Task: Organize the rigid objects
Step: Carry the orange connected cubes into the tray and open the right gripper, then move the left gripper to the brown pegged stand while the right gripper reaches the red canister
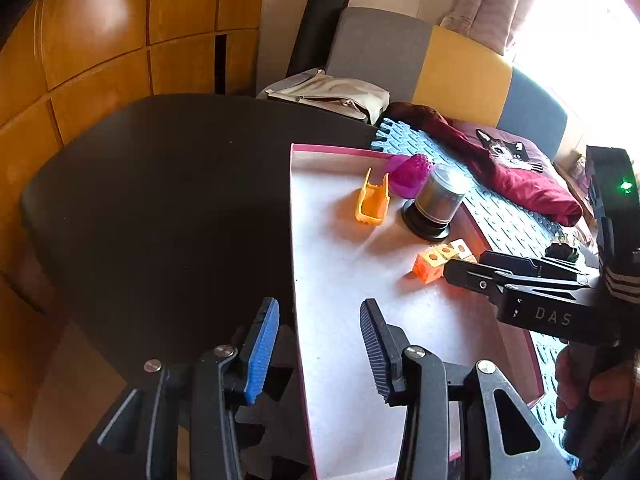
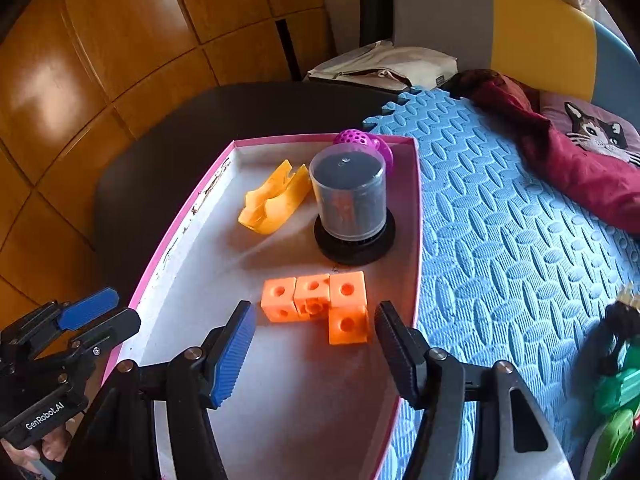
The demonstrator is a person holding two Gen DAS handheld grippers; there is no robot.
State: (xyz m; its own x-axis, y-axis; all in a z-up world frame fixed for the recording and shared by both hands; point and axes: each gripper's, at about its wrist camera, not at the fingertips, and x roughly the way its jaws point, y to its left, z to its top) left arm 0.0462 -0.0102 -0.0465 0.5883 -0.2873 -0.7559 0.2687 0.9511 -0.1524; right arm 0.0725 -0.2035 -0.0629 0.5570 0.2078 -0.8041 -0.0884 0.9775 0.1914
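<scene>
While parted: hand-held gripper [image 2: 315, 354], empty-jawed.

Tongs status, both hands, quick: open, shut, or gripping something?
Left tongs: open, straddling the pink-rimmed cardboard tray's edge, pads apart from it.
Right tongs: open, holding nothing.

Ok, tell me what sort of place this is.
Most likely a room in a home, perhaps a bedroom or living room: a cat-print cushion lies on blue foam floor mats, wooden cupboard doors line the wall, and curtains hang at a bright window.
</scene>
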